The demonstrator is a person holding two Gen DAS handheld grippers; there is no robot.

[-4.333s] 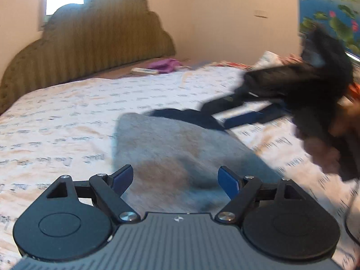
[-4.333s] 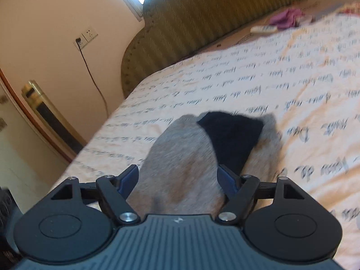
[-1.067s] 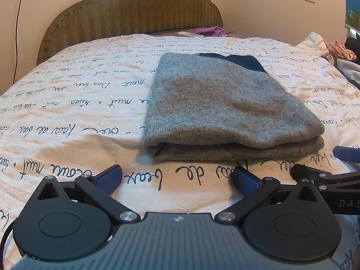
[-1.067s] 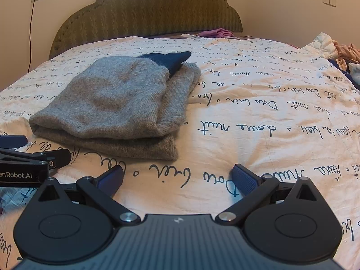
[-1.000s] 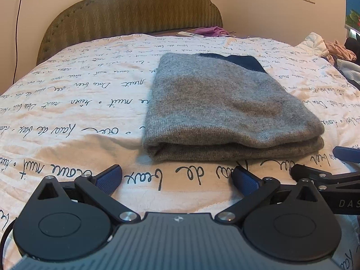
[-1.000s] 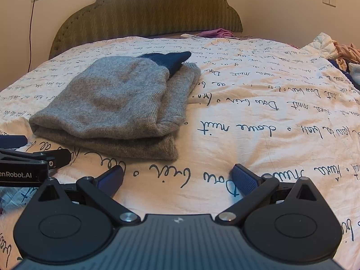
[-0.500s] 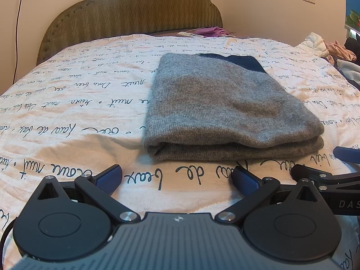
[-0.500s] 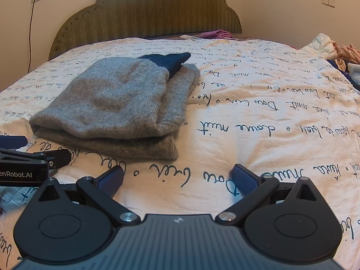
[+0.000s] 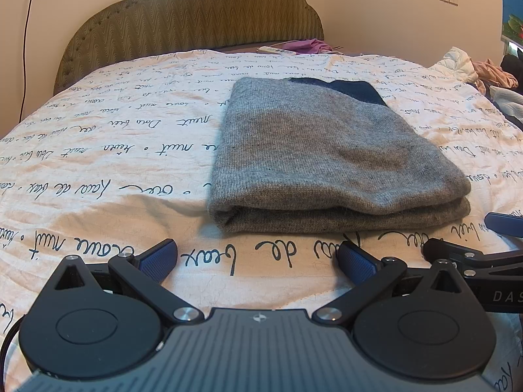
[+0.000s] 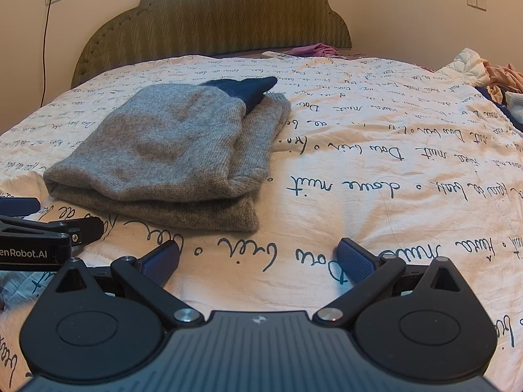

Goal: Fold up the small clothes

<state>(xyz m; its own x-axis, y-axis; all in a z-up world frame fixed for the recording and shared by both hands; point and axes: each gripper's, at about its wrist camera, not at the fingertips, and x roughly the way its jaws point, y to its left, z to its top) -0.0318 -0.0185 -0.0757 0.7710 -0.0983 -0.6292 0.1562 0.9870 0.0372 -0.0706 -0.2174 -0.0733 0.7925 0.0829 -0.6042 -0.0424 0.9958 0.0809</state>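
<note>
bed (image 9: 108,163) with cream bedspread covered in black script fills both views, green padded headboard (image 9: 193,16) at the far end. folded grey sweater (image 9: 327,150) lies flat on the bedspread mid-bed, folded edge facing the grippers, dark navy part (image 9: 354,89) poking out at its far end. left gripper (image 9: 256,259) sits low over the bedspread just in front of the sweater's near edge, jaws spread wide, holding nothing, not touching the sweater. right gripper (image 10: 258,259) sits beside it on the right, also spread wide and empty, sweater ahead and to its left, near but apart. pile of clothes (image 10: 490,75) at the bed's right edge. purple cloth (image 9: 305,45) and white remote (image 9: 276,50) near the headboard.
</note>
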